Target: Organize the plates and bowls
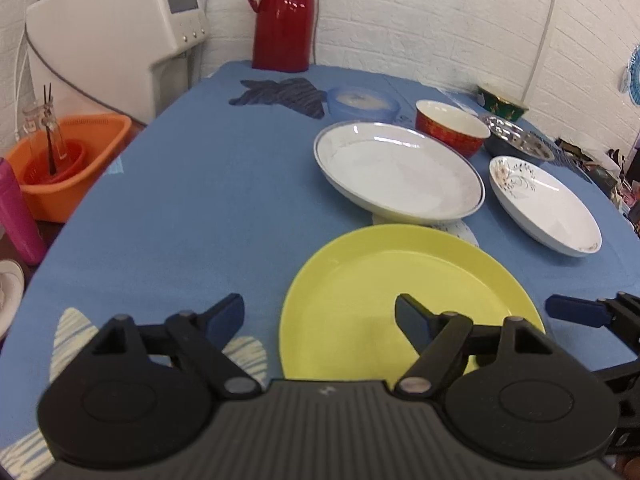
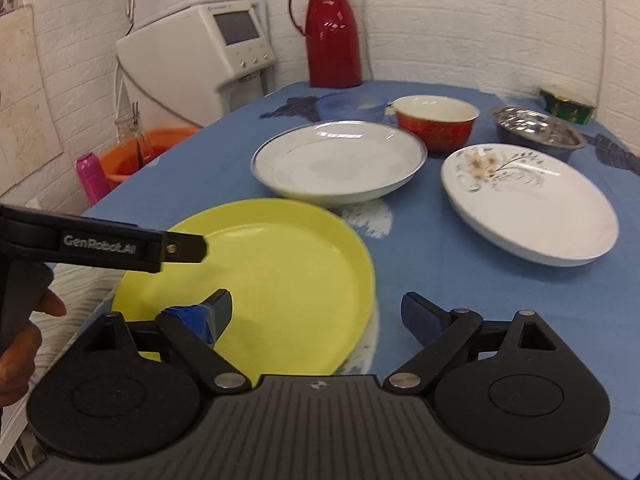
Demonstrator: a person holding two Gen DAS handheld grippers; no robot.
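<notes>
Both wrist views sit low at my near edge of the table (image 1: 180, 200), facing the far wall. Left looks from left of the yellow plate (image 1: 400, 300), right from its right side, close over it. They share the plate, dishes and red flask (image 2: 332, 32).

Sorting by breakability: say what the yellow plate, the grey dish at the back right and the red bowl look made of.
Yellow plate: probably plastic or melamine; flat uniform colour, soft dull sheen, thin rim.
Grey dish: metal, likely stainless steel; mirror-like reflections inside.
Red bowl: looks like glazed ceramic; glossy white inside, patterned red outside, thick rim.
</notes>
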